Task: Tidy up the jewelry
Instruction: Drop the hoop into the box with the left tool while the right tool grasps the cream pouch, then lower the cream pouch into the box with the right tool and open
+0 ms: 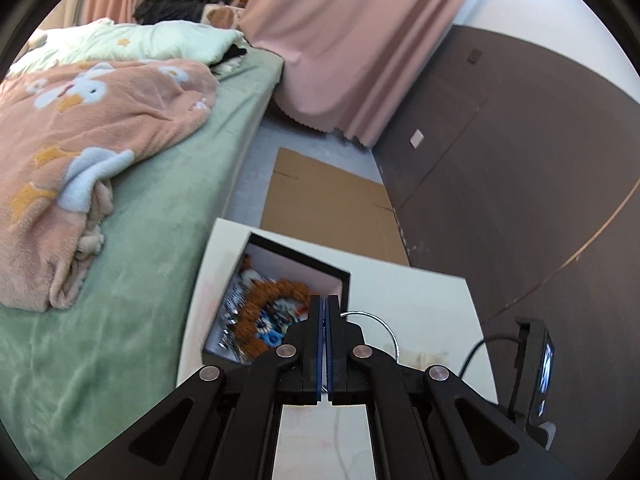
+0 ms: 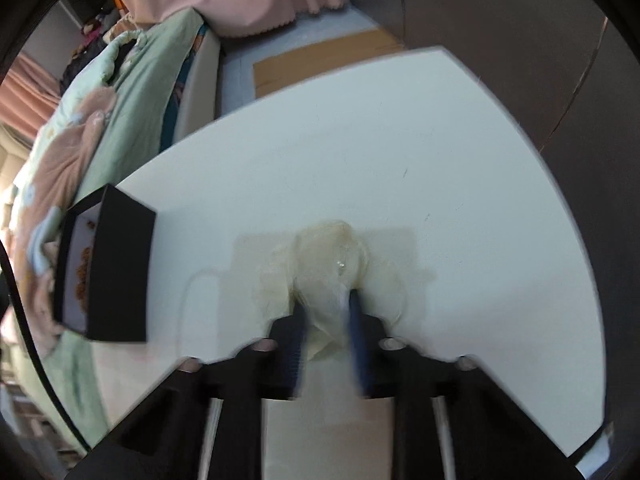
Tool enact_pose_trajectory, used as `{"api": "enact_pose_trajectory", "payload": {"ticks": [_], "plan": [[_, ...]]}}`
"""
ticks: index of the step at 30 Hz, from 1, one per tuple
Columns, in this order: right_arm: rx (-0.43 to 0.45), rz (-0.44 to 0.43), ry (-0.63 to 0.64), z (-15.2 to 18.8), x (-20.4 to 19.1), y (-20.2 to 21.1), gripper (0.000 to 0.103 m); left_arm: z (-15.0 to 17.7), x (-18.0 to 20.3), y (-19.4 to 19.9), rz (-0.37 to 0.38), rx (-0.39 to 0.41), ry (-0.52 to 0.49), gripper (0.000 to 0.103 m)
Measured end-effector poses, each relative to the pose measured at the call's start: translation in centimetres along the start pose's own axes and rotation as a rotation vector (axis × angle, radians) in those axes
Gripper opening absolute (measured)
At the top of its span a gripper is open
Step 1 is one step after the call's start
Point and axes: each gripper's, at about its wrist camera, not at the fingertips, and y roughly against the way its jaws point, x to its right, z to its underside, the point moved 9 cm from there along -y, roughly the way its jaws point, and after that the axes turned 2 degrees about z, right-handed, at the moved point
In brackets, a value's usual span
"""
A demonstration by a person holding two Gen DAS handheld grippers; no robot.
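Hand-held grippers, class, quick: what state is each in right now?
Left hand-held gripper: closed, gripping a thin silver ring.
Right hand-held gripper: blurred, closing around a clear plastic pouch on the table.

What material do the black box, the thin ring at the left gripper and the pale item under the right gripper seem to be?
Black box: probably matte cardboard, with thin straight walls and a white lining. Thin ring: looks like polished metal wire, silvery and shiny. Pale item: apparently a translucent yellowish plastic pouch, crinkled and glossy; motion blur leaves this uncertain.
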Motion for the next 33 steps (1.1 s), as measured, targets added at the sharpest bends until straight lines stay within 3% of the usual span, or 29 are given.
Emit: {"api": "enact_pose_trajectory", "payload": {"ticks": [8, 13, 14, 15, 16, 17, 18, 26, 30, 31, 33], "plan": [[0.093, -0.160, -0.034, -1.5, -1.8, 3.1, 0.004, -2.0, -1.8, -0.3, 0.012, 0.037, 0.061, 0.000], [0.146, -0.285, -0.049, -2.6, -3.3, 5.1, 0.004, -2.5, -2.3, -2.0, 0.084, -0.026, 0.151, 0.005], [0.162, -0.326, -0.049, -2.9, -3.7, 5.8, 0.004, -2.5, -2.4, -2.4, 0.096, -0.045, 0.169, 0.014], [0.171, -0.348, -0.048, -3.2, -4.4, 5.9, 0.004, -2.6, -2.7, -2.7, 0.097, -0.054, 0.183, 0.033], [0.185, -0.378, -0.045, -3.4, -5.0, 6.4, 0.004, -2.8, -3.0, -2.7, 0.091, -0.047, 0.192, 0.046], [0.201, -0.412, -0.039, -3.7, -5.6, 6.9, 0.004, -3.1, -3.3, -2.6, 0.084, -0.029, 0.199, 0.067], [0.214, -0.440, -0.033, -3.9, -6.3, 7.3, 0.004, -3.4, -3.5, -2.3, 0.080, -0.010, 0.206, 0.075], [0.285, -0.653, 0.043, -3.6, -11.8, 10.5, 0.004, -4.6, -5.1, -0.9, 0.069, 0.036, 0.250, 0.075], [0.292, -0.690, 0.087, -2.6, -14.0, 10.9, 0.004, -4.6, -5.5, -0.1, 0.060, 0.047, 0.250, 0.076], [0.292, -0.652, 0.102, -2.3, -14.4, 10.5, 0.009, -4.6, -5.6, 0.0, 0.057, 0.050, 0.246, 0.076], [0.258, -0.605, 0.131, -2.0, -14.9, 9.5, 0.047, -4.2, -5.4, 0.1, 0.048, 0.049, 0.232, 0.075]]}}
